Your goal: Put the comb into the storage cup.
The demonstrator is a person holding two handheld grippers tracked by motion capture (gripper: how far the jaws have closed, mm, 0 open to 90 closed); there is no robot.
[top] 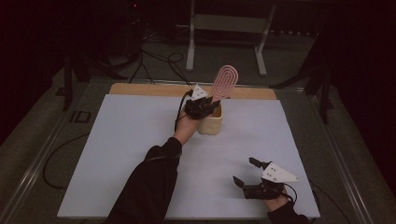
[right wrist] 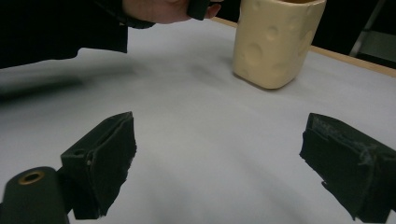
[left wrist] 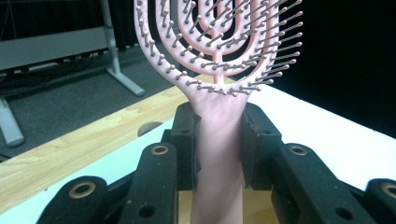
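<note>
White sheeting covers the table (top: pixel 140 154), with a strip of bare wood (top: pixel 140 88) along its far edge and a dark room beyond, where cables (top: pixel 154 60) trail over a grey floor and a pale metal stand (top: pixel 229 23) sits at the back.

Nearest, at the right of the near edge, the right gripper (top: pixel 246 171) hovers low over the white surface in the person's right hand. Its jaws stand wide apart with nothing between them; the right gripper view (right wrist: pixel 219 158) shows only bare sheet in the gap.

Farther in, a dark sleeve (top: pixel 149 186) reaches from the near edge toward the middle of the table, and the left hand (top: pixel 187 126) carries the left gripper (top: pixel 205 106) over the top of a cream cup (top: pixel 210 123). The cup (right wrist: pixel 275 42) has round dimples on its sides and stands upright on the white sheet, just short of the wooden strip.

The left gripper is clamped on the handle of a pink hairbrush (top: pixel 224 83). In the left gripper view the pads (left wrist: pixel 184 144) press on both sides of the handle (left wrist: pixel 218 154), just below the head. The brush stands nearly upright, leaning slightly to the right, its looped, bristled head (left wrist: pixel 219 37) rising above the gripper and its handle running down toward the cup's mouth. Whether its lower end touches the cup's inside cannot be told.
</note>
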